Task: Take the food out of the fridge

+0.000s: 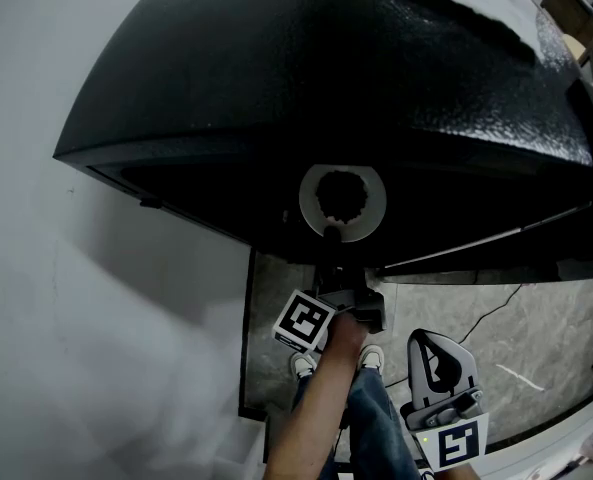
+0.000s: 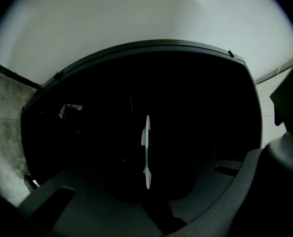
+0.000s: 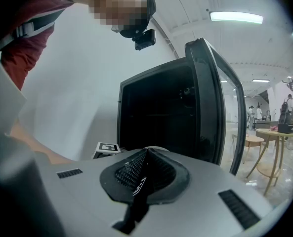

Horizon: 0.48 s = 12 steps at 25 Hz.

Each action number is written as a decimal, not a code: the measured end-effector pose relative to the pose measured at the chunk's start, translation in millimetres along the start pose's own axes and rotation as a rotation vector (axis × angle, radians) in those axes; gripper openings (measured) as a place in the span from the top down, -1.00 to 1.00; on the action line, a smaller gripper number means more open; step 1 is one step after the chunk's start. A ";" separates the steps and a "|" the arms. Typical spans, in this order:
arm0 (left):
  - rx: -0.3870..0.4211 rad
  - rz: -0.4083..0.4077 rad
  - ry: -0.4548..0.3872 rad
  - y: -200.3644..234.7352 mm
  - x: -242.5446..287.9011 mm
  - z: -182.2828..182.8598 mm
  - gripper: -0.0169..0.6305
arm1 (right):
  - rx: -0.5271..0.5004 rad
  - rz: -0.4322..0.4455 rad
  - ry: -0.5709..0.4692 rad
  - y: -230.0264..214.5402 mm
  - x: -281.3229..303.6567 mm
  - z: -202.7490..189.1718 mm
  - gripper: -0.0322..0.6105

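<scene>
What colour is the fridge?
The fridge is black; the head view shows it best.

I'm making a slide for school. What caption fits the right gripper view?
Right gripper, jaws shut and empty, facing the black fridge with its door open.

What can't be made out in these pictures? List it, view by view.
Fridge interior: left gripper view, too dark; no food shows.
White dish: head view, what lies on it is lost in shadow; left gripper view, only its edge shows.
Fridge shelves: right gripper view, dark, contents unreadable.
People in the background: right gripper view, too small.
</scene>
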State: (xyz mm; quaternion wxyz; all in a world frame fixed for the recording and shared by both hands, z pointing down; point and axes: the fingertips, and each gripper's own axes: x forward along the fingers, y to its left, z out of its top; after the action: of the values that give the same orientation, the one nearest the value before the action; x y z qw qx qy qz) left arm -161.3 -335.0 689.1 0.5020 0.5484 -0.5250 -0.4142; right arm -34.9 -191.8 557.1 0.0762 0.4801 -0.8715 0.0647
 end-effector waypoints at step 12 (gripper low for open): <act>-0.203 0.007 -0.042 -19.2 -56.6 -0.9 0.87 | -0.001 0.004 -0.039 3.0 -2.9 31.0 0.83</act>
State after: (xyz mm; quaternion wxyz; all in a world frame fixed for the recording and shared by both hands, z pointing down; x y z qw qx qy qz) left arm -163.3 -279.8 666.2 0.5456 0.4840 -0.4926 -0.4747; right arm -38.1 -193.6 526.0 0.0596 0.4794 -0.8738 0.0551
